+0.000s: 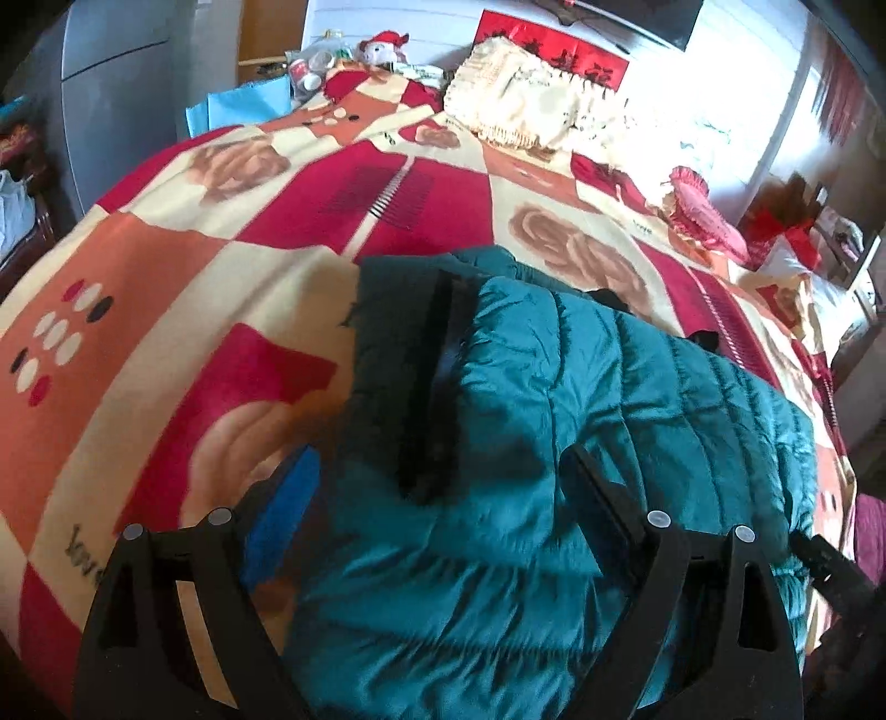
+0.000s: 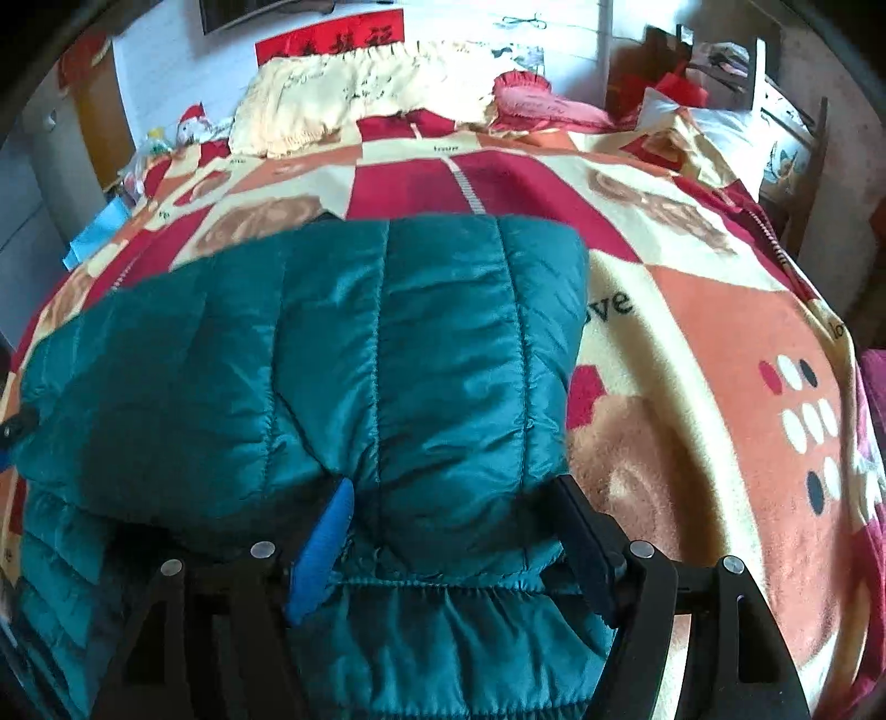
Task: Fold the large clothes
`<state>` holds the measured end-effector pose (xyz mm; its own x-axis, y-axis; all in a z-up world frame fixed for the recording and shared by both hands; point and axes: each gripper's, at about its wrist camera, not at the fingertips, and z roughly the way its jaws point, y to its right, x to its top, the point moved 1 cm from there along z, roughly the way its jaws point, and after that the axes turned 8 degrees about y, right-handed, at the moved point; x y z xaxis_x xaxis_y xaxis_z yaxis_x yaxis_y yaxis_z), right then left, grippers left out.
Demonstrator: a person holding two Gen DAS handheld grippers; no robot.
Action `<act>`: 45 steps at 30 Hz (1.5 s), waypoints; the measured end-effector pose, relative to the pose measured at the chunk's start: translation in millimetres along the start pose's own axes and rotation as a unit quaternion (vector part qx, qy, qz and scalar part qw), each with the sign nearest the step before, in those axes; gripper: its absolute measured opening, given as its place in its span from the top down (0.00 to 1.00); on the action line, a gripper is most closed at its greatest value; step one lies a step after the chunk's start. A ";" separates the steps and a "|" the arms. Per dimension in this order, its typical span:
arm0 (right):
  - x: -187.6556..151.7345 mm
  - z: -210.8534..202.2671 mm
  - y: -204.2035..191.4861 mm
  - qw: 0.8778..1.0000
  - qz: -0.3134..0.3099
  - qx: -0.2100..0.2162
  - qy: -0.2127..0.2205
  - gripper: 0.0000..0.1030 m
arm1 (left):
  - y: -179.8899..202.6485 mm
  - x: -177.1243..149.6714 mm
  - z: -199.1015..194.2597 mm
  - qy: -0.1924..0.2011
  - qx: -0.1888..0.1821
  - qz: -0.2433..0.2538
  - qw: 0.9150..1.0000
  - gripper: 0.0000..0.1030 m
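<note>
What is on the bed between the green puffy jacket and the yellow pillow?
Only the bare blanket lies between the jacket and pillow, seen from the right wrist.

A bed (image 1: 166, 288) fills most of both views, covered with a blanket (image 2: 692, 343) patterned in red, orange and cream blocks with brown roses and dots. At its head lies a cream fringed pillow (image 1: 526, 105), with a pink frilled cushion (image 1: 703, 210) beside it. Behind them the wall (image 2: 166, 61) is white, carrying a red banner (image 2: 332, 36) with dark characters. A small stuffed toy (image 1: 382, 47) in a red hat sits near the bed's far corner among clutter. A grey cabinet (image 1: 111, 94) stands at one side. Strong daylight washes out the wall by a window (image 1: 736, 105) on the other side.
</note>
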<state>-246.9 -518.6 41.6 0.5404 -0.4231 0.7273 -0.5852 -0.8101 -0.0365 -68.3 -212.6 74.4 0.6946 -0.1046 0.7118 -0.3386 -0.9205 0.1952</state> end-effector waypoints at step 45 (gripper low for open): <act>-167.1 -159.6 24.5 0.998 0.026 0.041 -0.047 0.32 | -57.0 -152.7 -149.4 -0.025 0.005 0.070 0.997 0.14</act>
<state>-448.0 -403.0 28.5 0.5666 -0.4983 0.6562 -0.5646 -0.8148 -0.1312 -250.0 -87.9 55.4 0.6724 -0.2505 0.6965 -0.4285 -0.8990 0.0904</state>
